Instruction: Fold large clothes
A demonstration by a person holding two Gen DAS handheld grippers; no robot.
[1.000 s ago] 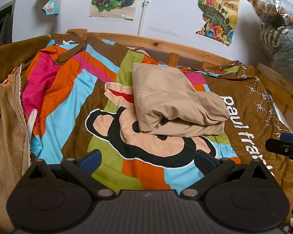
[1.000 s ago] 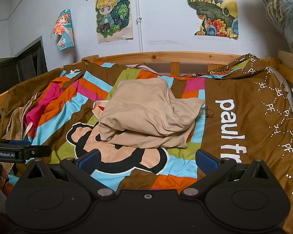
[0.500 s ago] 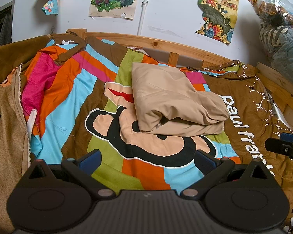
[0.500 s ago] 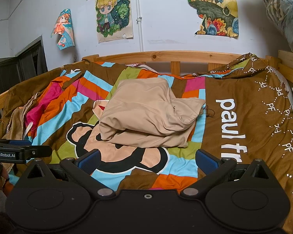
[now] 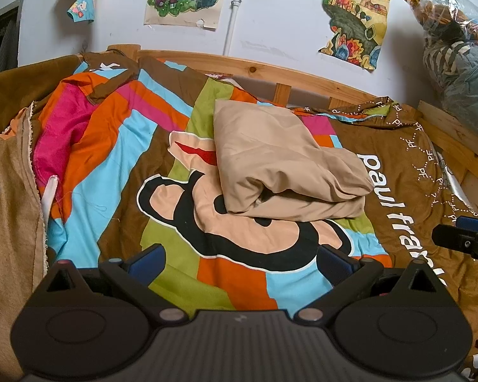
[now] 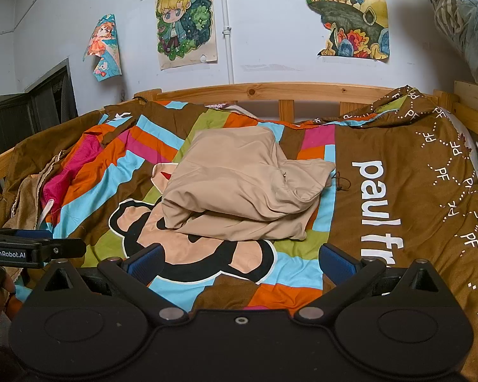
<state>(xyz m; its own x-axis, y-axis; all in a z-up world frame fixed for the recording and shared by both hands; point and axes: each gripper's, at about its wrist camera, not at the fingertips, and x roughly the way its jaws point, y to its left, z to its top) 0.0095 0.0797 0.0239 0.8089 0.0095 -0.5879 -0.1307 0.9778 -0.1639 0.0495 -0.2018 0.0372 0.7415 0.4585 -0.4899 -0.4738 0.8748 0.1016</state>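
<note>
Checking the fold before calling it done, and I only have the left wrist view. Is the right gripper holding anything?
Observer: No. The right gripper is open, short of the tan garment.
Operator: Anything loose on the garment's right side?
Observer: A dark drawstring lies off its right edge on the bedspread.
Operator: Is that edge square?
Observer: No, a hood-like flap sticks out to the right past the stacked layers.
</note>
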